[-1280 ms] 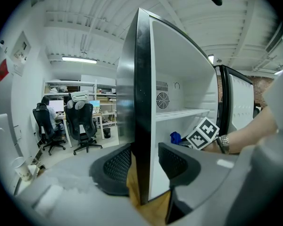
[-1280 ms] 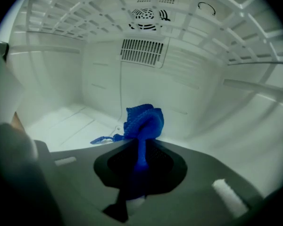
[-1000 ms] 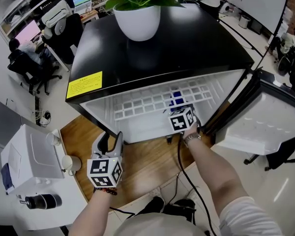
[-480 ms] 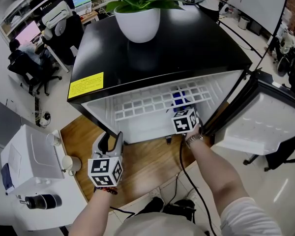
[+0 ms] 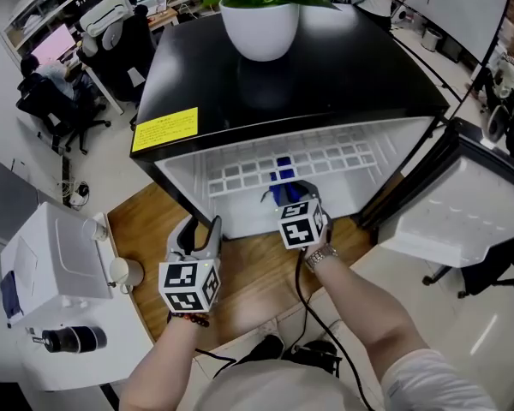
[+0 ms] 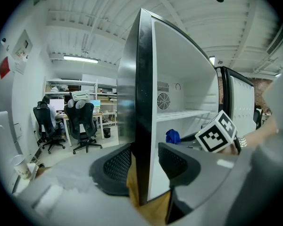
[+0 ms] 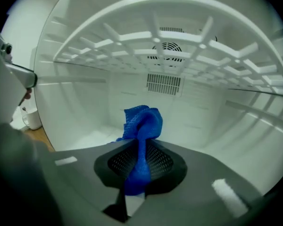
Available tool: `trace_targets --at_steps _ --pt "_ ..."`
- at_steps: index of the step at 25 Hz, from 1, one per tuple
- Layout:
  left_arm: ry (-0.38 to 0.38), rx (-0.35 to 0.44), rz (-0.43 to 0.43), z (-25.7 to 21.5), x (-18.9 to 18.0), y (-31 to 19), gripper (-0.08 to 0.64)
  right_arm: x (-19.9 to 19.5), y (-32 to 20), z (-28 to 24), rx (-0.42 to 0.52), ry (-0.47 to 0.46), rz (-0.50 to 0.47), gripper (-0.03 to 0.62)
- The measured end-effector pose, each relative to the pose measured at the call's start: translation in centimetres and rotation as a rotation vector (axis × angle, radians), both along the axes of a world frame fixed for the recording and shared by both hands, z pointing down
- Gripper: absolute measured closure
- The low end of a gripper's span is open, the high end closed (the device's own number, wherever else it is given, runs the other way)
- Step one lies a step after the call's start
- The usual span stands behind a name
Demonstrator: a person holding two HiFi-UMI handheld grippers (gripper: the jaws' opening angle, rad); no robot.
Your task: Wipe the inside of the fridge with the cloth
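Your right gripper [image 7: 141,147]: its jaws are pinched tight on the cloth [image 7: 142,121], and its tips reach just into the mouth of the fridge [image 5: 325,75], near the middle of the opening.
Cloth: blue and bunched. One fold runs down between your right jaws and the rest stands in a lump above their tips. It is inside the fridge, below the shelf [image 7: 179,36] and clear of the back wall.
Your left gripper [image 6: 145,161]: its jaws stand apart with nothing gripped. It sits outside the fridge at the front left corner, low down over the wooden floor [image 5: 257,272]. The fridge's black front edge lines up in the gap between the jaws, with space showing on both sides of it. Whether that edge is truly between the pads or just beyond them, you cannot tell.
Fridge: black outside and white inside, with the opening facing you.
Shelf: a white grid across the upper part of the fridge's inside, above the cloth.
Back wall of the fridge: a round fan grille [image 7: 169,46] with a slotted vent under it.
Door [image 5: 471,204]: swung wide open on the fridge's right side, white liner facing up.
Top of the fridge: a white plant pot [image 5: 261,28] towards the back, and a yellow label [image 5: 165,129] at the front left.
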State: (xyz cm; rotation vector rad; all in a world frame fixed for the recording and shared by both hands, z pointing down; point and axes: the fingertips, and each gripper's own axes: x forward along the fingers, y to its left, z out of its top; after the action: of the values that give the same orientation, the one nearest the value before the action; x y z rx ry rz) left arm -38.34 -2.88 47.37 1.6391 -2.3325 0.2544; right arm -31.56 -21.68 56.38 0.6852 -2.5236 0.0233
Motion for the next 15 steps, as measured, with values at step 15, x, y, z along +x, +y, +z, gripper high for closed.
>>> trace_targets --at_steps 15 --pt "0.007 0.007 0.016 -0.1 0.0 0.1 0.383 -5.9 13.9 2.8 -0.228 -0.002 -0.171 0.544"
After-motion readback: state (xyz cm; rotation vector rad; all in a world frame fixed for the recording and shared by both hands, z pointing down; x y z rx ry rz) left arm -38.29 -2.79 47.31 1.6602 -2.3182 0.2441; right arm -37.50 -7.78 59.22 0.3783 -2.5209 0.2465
